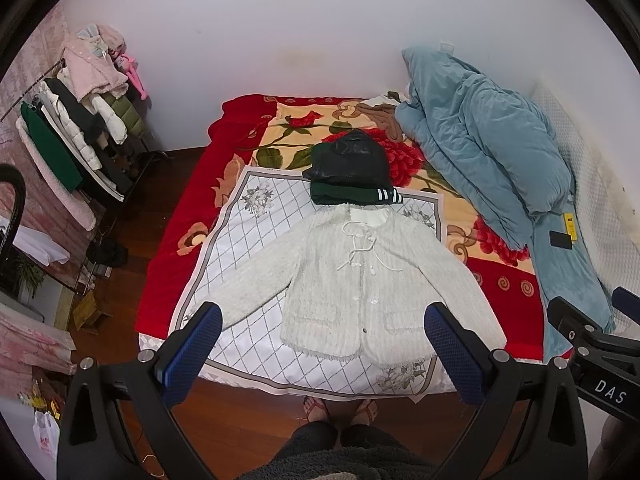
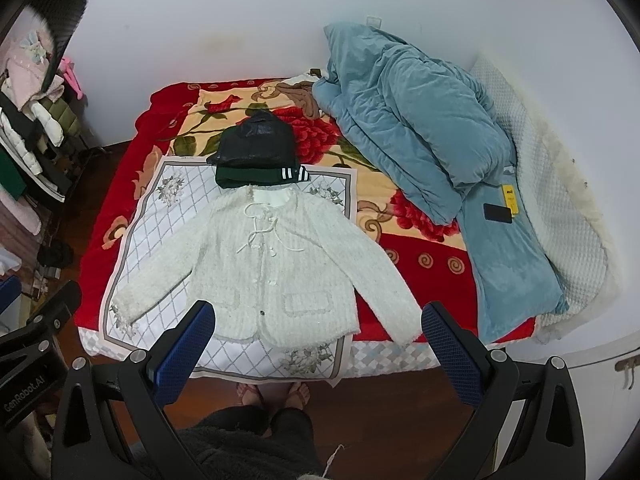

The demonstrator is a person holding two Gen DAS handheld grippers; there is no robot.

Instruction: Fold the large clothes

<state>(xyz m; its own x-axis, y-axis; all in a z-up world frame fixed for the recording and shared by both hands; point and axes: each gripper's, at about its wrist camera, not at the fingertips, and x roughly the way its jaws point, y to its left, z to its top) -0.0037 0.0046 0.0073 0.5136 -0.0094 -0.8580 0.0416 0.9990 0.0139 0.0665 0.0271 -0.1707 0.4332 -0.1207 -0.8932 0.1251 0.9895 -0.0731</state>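
While both claws (image 1: 323,344) (image 2: 318,338) gape wide, folded dark pile (image 1: 352,174) touches white jacket (image 1: 360,280) collar.

The plain white wall (image 1: 280,20) ran behind everything, evenly lit, with a faint yellowish stain low down above the bed. The dark reddish wooden plank floor (image 1: 132,240) showed to the left and along the near edge. The bed (image 2: 400,356) filled the middle, its checked side panel facing the camera, covered by a red floral plush blanket (image 1: 224,136). A rumpled blue quilted duvet (image 1: 480,132) was heaped along the bed's right side against a white textured headboard pad (image 2: 560,200). At left stood a crowded metal clothes rack (image 1: 80,128) hung with coats.
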